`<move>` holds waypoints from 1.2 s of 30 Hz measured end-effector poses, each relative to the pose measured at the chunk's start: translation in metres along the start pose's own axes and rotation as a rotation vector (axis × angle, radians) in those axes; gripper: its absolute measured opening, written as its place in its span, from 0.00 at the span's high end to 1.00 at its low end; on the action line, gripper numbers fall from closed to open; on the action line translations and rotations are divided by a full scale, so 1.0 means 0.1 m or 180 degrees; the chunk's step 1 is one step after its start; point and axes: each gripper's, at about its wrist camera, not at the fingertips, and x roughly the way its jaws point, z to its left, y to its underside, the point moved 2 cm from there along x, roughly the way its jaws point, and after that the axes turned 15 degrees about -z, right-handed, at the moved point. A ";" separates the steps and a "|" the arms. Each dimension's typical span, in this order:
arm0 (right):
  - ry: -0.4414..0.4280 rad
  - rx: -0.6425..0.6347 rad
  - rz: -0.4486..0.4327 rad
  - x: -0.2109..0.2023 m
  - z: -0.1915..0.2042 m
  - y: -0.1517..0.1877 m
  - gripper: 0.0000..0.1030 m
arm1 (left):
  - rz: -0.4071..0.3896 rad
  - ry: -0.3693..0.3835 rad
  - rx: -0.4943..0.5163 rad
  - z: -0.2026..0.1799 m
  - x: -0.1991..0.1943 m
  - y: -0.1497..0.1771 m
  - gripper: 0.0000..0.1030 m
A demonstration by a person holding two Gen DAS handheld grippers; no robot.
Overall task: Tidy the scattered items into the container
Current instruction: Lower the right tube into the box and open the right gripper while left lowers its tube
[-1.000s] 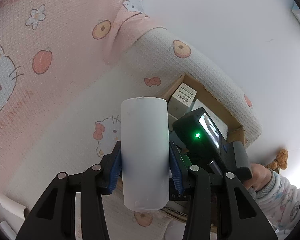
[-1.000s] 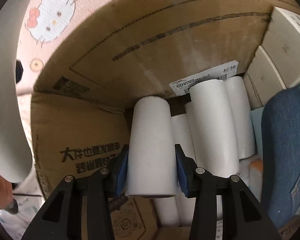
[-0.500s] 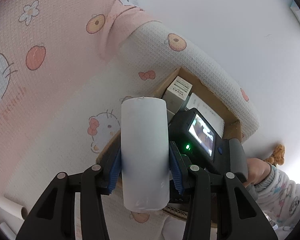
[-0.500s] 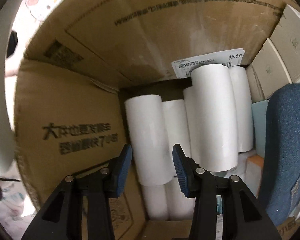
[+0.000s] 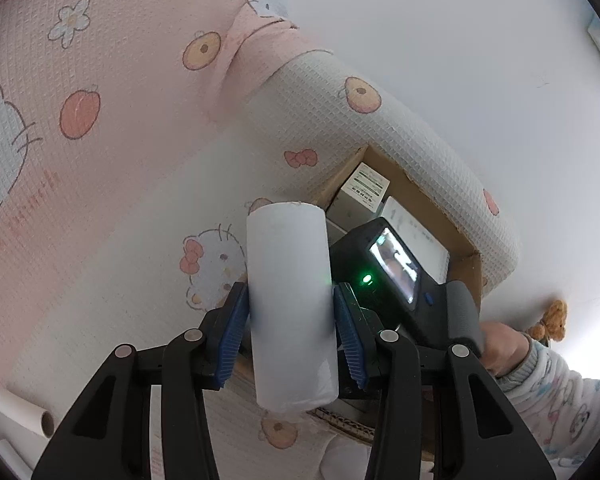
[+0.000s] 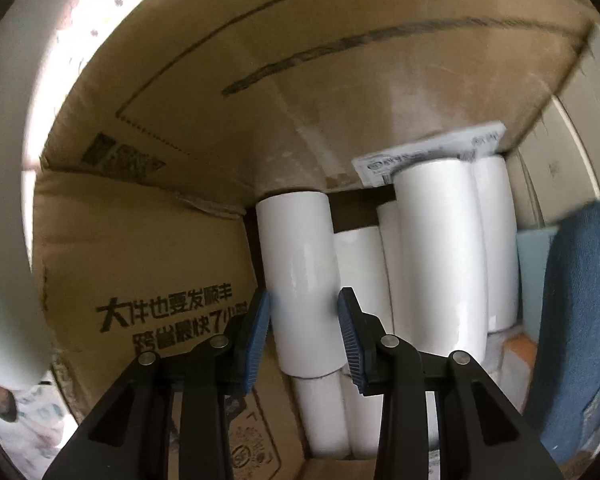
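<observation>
My left gripper (image 5: pixel 292 340) is shut on a white paper roll (image 5: pixel 290 304), held upright above the pink cartoon-print bedding, just left of the cardboard box (image 5: pixel 416 196). My right gripper (image 6: pixel 304 336) is open over the inside of the box (image 6: pixel 160 264). A white roll (image 6: pixel 300 288) lies in the box under its jaws, beside several other white rolls (image 6: pixel 440 256). The right gripper's body with its lit screen (image 5: pixel 396 264) shows in the left wrist view.
White small cartons (image 5: pixel 364 188) stand at the box's far end. A blue denim item (image 6: pixel 576 320) lies in the box at the right. Loose white rolls (image 5: pixel 20 416) lie on the bedding at lower left. A white wall is behind.
My right gripper has opened and let its roll drop among the rolls in the box. My left gripper still holds its roll and has shifted slightly.
</observation>
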 end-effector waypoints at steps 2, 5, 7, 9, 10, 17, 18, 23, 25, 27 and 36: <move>-0.0079 0.0138 -0.0033 -0.12 -0.06 0.04 0.68 | 0.0008 -0.0010 0.0041 -0.03 0.02 0.01 0.54; -0.0110 0.0091 -0.0201 -0.34 -0.09 0.07 0.68 | 0.0055 -0.0017 0.0074 -0.09 0.06 0.01 0.56; -0.0031 0.0047 -0.0331 -0.50 -0.11 0.10 0.68 | 0.0086 -0.0081 0.0107 -0.13 0.09 0.02 0.56; -0.0026 0.0007 -0.0455 -0.64 -0.13 0.13 0.68 | 0.0140 -0.0164 0.0115 -0.16 0.13 0.02 0.56; -0.0039 -0.0008 -0.0494 -0.70 -0.14 0.15 0.68 | 0.0166 -0.0196 0.0088 -0.17 0.15 0.02 0.57; -0.0029 -0.0081 -0.0607 -0.93 -0.23 0.34 0.68 | 0.0254 -0.0267 0.0066 -0.23 0.24 0.05 0.57; -0.0031 -0.0092 -0.0612 -0.95 -0.24 0.37 0.68 | 0.0261 -0.0269 0.0061 -0.25 0.25 0.05 0.57; 0.0149 -0.0331 -0.0759 -1.13 -0.23 0.50 0.68 | 0.0327 -0.0290 0.0040 -0.31 0.28 0.06 0.57; 0.0217 -0.0422 -0.0826 -1.22 -0.23 0.56 0.68 | 0.0379 -0.0313 0.0059 -0.35 0.32 0.09 0.57; 0.0270 -0.0477 -0.0883 -1.32 -0.25 0.61 0.68 | 0.0428 -0.0303 0.0122 -0.41 0.39 0.13 0.57; 0.0496 -0.0586 -0.1005 -0.96 -0.59 0.13 0.79 | 0.0781 -0.0420 0.0235 -0.54 0.73 0.36 0.57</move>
